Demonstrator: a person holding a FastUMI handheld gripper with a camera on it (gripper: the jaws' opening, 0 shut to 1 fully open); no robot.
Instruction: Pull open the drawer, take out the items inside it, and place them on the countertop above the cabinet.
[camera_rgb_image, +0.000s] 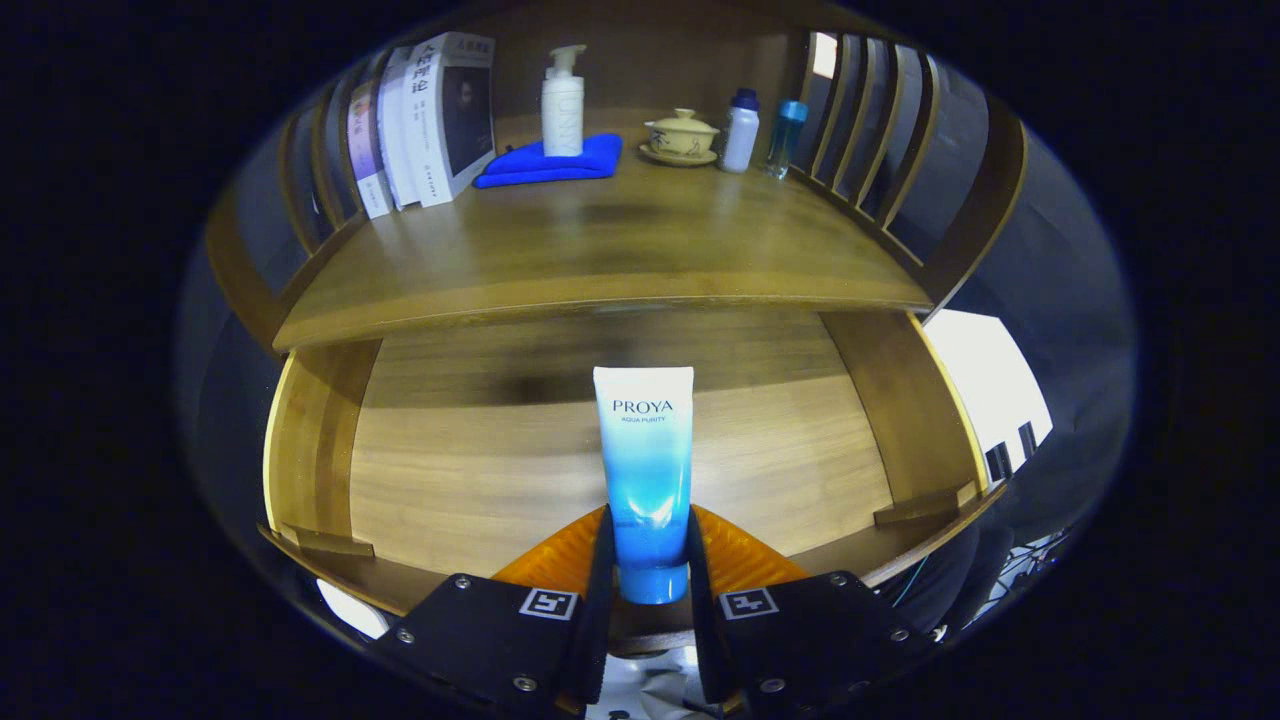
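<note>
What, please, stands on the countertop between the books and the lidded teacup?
In the gripper view, a white pump bottle on a folded blue cloth stands between the books and the lidded teacup.

Tongs (648, 560) level, both fingers (603, 560) clamped on tube (645, 470), pointing fwd

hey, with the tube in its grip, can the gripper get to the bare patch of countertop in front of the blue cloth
Probably yes. The gripper is shut on the tube above the open drawer, and the countertop before the blue cloth lies bare.
</note>
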